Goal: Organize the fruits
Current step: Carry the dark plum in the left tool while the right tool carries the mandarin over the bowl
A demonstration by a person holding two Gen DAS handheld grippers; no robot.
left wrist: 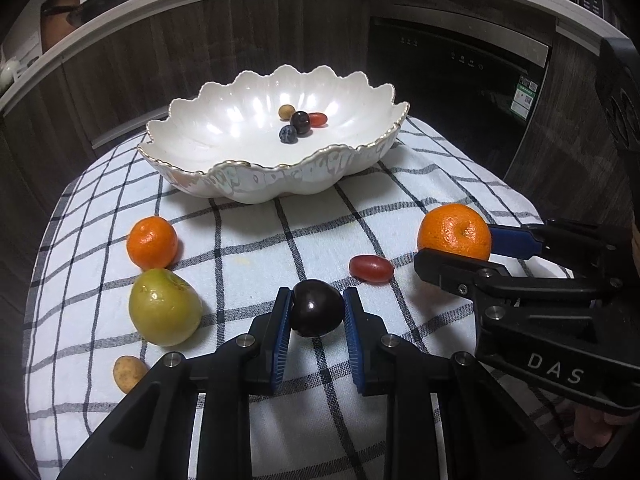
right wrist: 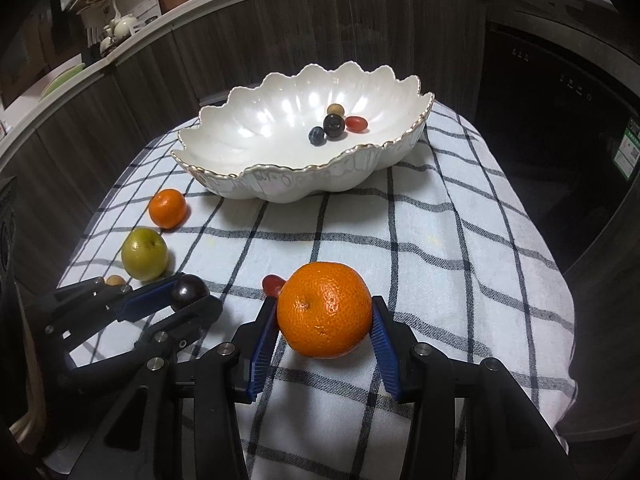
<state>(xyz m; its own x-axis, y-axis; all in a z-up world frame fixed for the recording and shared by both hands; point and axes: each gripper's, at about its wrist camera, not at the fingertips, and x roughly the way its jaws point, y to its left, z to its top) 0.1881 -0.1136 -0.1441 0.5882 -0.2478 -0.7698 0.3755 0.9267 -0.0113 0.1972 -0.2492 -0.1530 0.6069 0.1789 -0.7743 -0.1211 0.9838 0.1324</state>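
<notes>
The left tongs are clamped on a dark plum, their blue pads pressed to its two sides with barely any spread. The right tongs are closed round a large orange mandarin — much wider set, pads against its skin. Whether either fruit is off the cloth I cannot tell.

Both sit over a checked cloth that covers the worktop. In the left wrist view, taking the plum as the centre, a red grape tomato lies on the cloth at about 1 o'clock, just beside the mandarin; a green fruit rests at 9 o'clock, with a small mandarin touching it at its 12 o'clock and a little tan fruit at 8 o'clock, near the cloth's edge.

At 12 o'clock, well apart, stands a white scalloped bowl with a gilt rim — inside it four small fruits are clustered: a tan one, a dark one, a red one and a bluish one.
</notes>
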